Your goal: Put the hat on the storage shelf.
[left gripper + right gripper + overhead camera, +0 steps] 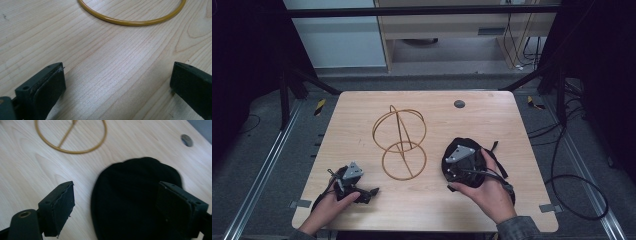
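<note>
Black knit cap (464, 150) lying flat on the wooden table (362, 115), right of the gold wire stand (399, 142). Right gripper (115, 207) hanging just above it, jaws spread wide, nothing between the pads. Left gripper (117, 82) parked low near the stand's base ring, also wide, nothing held. Looks like the reach-for-the-cap stage, no grab yet. Next up, probably: drop down, pinch a fold of fabric, lift toward the stand.

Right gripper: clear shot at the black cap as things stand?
Probably yes. The right gripper hangs over the black cap with jaws wide open and nothing between them. The gold wire stand sits off to the side, clear of the path.
</note>
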`<state>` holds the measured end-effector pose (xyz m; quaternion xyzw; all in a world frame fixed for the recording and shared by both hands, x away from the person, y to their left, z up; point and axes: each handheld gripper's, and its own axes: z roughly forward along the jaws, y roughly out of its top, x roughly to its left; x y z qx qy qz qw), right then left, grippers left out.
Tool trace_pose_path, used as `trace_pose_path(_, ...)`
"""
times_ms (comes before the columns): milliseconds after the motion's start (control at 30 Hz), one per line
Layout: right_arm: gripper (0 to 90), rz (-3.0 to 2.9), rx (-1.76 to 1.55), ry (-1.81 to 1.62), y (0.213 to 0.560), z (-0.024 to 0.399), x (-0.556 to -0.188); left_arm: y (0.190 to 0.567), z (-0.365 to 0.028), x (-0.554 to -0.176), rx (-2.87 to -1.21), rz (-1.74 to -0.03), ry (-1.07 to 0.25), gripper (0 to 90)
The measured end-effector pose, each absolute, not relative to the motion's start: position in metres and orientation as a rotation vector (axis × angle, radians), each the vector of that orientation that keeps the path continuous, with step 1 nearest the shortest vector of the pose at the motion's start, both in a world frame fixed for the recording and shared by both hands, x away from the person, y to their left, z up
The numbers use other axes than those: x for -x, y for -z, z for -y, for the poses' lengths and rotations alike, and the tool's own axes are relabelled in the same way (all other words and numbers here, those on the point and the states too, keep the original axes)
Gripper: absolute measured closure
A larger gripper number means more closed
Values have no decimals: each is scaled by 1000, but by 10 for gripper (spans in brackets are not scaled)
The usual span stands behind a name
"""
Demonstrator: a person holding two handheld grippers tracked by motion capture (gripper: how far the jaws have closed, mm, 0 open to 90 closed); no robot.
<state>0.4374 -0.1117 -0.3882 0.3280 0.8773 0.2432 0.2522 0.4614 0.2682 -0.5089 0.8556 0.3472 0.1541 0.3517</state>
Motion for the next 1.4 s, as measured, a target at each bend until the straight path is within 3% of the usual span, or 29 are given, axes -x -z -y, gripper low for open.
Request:
trace_pose_path(533,191,-2445,-1032,-531,365,156,-467,509,-268,-461,-2216,-899,-398,0)
trace_pose_path(1400,244,-2539,-1105,-484,354,176,-493,509,-268,-461,-2216,-897,-397,0)
